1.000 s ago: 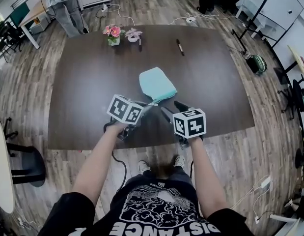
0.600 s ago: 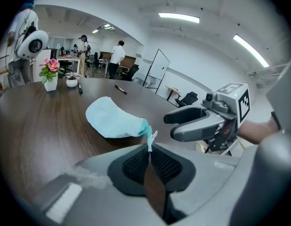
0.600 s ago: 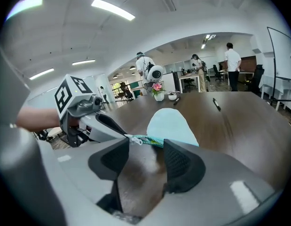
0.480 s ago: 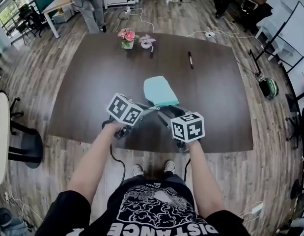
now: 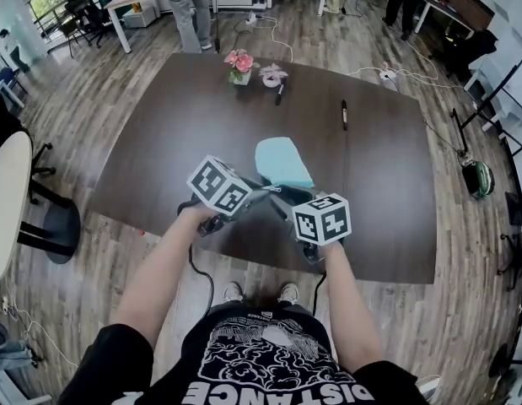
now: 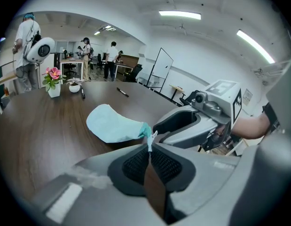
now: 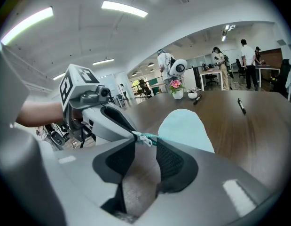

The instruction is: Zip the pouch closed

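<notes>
Left gripper [image 6: 149, 151] pinches pull [image 6: 150, 139] — unclear overhead.

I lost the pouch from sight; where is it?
Head view: the pouch lies at the middle of the table, near end pinched in the left gripper.

The table [image 5: 176, 142] has a dark brown wood-grain top, rectangular with rounded corners, and stands on a wood-plank floor [image 5: 100, 66].

Items on the table top:
- Pouch [image 5: 282, 160]: light teal, near the middle of the top, towards the near edge. Its far part rests on the surface; its near end is raised off it.
- Flower pot [image 5: 239, 64]: small, white, with pink flowers, at the far edge, left of centre.
- Small white bowl [image 5: 272, 76]: just right of the flower pot, with pink petals on top.
- Marker [image 5: 279, 95]: dark, just nearer than the bowl.
- Pen [image 5: 344, 115]: dark, on the far right part of the top, well apart from the other items.
</notes>
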